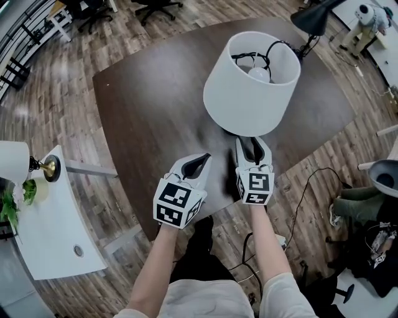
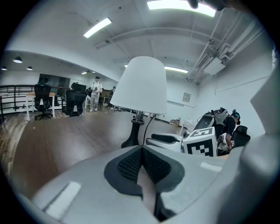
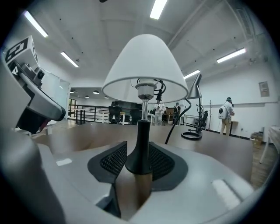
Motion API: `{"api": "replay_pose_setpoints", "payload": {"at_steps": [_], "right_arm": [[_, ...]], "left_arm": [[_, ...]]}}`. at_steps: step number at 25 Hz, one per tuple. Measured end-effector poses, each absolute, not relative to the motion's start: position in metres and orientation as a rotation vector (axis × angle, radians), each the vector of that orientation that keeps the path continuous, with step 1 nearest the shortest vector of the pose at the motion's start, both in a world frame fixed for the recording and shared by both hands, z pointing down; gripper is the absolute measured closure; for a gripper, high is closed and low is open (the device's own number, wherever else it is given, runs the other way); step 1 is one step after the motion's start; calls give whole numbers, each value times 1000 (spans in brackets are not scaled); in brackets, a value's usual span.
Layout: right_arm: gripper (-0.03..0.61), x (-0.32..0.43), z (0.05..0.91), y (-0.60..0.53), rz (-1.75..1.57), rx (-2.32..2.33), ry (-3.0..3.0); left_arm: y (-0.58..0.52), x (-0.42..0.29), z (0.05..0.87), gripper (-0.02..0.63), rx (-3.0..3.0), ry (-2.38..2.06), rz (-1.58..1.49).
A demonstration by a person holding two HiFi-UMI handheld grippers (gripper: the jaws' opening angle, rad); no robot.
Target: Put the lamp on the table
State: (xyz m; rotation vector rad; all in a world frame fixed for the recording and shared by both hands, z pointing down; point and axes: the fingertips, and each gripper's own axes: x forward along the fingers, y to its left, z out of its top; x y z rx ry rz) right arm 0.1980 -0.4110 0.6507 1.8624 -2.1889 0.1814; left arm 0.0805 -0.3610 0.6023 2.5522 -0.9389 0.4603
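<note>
A lamp with a white shade (image 1: pixel 249 93) stands upright on the dark wooden table (image 1: pixel 155 112), its bulb showing from above. My right gripper (image 1: pixel 252 144) lies at the lamp's foot, open. In the right gripper view the black stem (image 3: pixel 139 144) rises between the spread pads (image 3: pixel 113 159) of the right gripper (image 3: pixel 138 153), under the shade (image 3: pixel 144 70). My left gripper (image 1: pixel 200 160) rests to the left of it, shut and empty. In the left gripper view, that left gripper (image 2: pixel 141 151) points at the lamp (image 2: pixel 140 85) a short way ahead, with the right gripper's marker cube (image 2: pixel 202 142) beside it.
A black desk lamp (image 1: pixel 311 18) stands at the table's far edge. The near table edge runs just under my grippers. A white desk (image 1: pixel 50 236) with a small lamp and plant sits to the left. A cable (image 1: pixel 305 199) trails on the floor at the right, near a seated person (image 1: pixel 360 205).
</note>
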Motion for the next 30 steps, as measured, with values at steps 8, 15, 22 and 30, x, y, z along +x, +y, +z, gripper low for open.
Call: {"api": "replay_pose_setpoints", "payload": {"at_steps": [8,15,22,30], "right_arm": [[403,203,628,-366,217,1902,-2185],[410,204,609,-328,266,1938,-2177],[426,206,592,-289,371,2025,-2153],[462,191,573,-260,441,2024,-2167]], "left_arm": [[-333,86,582,614,2569,-973,441],[-303,91,565,614,2577,-979,444],[-275,91,553,614,2540,-1001,404],[-254,95,539,614,2541,-989,405]]}}
